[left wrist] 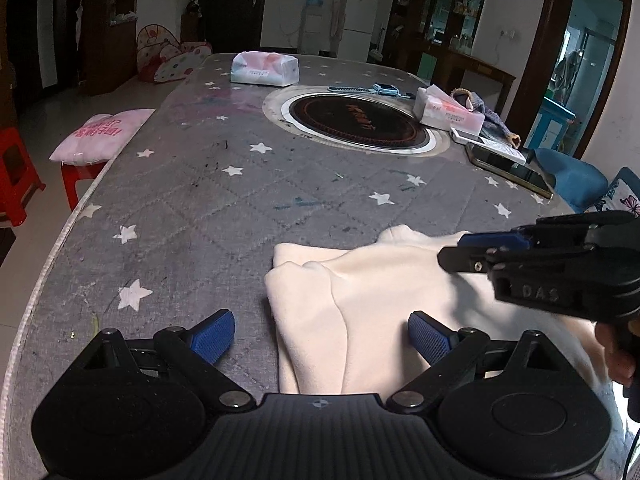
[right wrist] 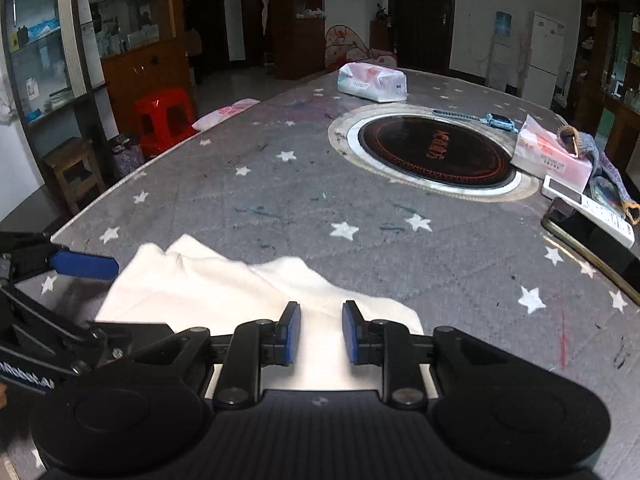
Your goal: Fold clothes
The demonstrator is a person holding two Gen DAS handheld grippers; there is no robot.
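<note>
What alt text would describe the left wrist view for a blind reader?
A cream garment lies partly folded on a grey star-patterned table, between the open left gripper and the right gripper entering from the right. Behind are tissue packs and phones.

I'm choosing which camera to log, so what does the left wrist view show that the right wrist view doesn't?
Only the left wrist view shows the blue chair cushion beside the table. Only the right wrist view shows the brown wooden stool and glass-fronted shelves. Both show the cream folded garment on the grey star-patterned tablecloth, the open left gripper and the open right gripper.
</note>
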